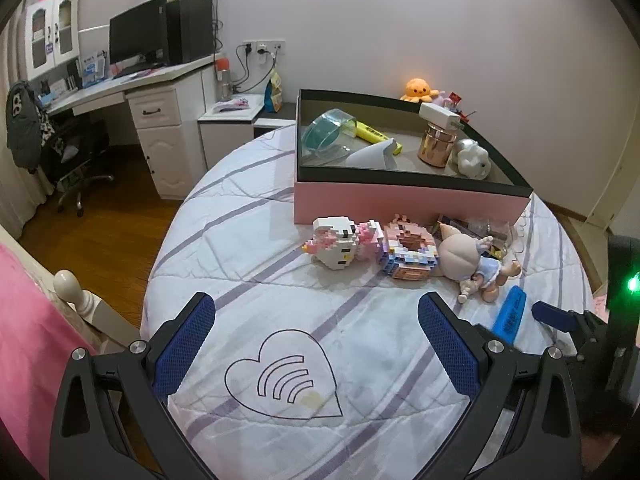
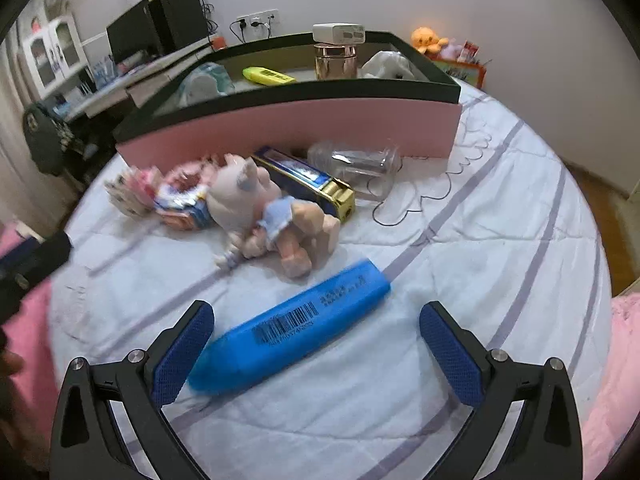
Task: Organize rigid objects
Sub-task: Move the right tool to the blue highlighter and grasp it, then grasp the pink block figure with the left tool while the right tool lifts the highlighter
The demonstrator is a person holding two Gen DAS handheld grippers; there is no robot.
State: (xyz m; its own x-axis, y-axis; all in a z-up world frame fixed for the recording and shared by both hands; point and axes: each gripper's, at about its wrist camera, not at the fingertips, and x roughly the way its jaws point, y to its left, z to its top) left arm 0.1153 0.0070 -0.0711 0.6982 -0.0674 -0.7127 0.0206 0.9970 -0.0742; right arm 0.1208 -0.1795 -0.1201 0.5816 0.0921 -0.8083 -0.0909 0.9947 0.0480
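Left gripper (image 1: pixel 316 312) hangs over the white quilt (image 1: pixel 248 208) at lower centre of its frame, jaws spread wide, nothing between the blue pads but a heart outline (image 1: pixel 282 376) printed on the fabric. Right gripper (image 2: pixel 316 316) also wide open, low over the quilt; a blue highlighter (image 2: pixel 290 330) lies slantwise between its fingers, its left end just beside or touching the left pad (image 2: pixel 180 356) (blur, cannot tell which), well apart from the right pad. Same highlighter shows at right of the left-wrist frame, beside the other gripper's fingertip. Pink box (image 1: pixel 404 200) with dark rim sits upper centre of both frames. Inside it: a teal transparent container (image 1: pixel 326 132) tilted at upper left, a yellow highlighter (image 1: pixel 374 134), a rose-gold cylinder (image 1: pixel 436 144) with a white charger block (image 1: pixel 438 114) on top, a silvery-white figurine (image 1: pixel 474 158) at right. Along the box's front wall on the quilt: a white brick-built cat figure (image 1: pixel 334 244), a brick-built doughnut (image 1: pixel 408 250) touching it, a doll (image 1: pixel 468 260) lying on its side. From the right-wrist frame, behind the doll, a blue and gold tin (image 2: pixel 308 180) and a clear plastic jar (image 2: pixel 356 166) on its side. Orange plush octopus (image 1: pixel 418 90) beyond the box. Desk with a monitor (image 1: pixel 138 34) at upper left.
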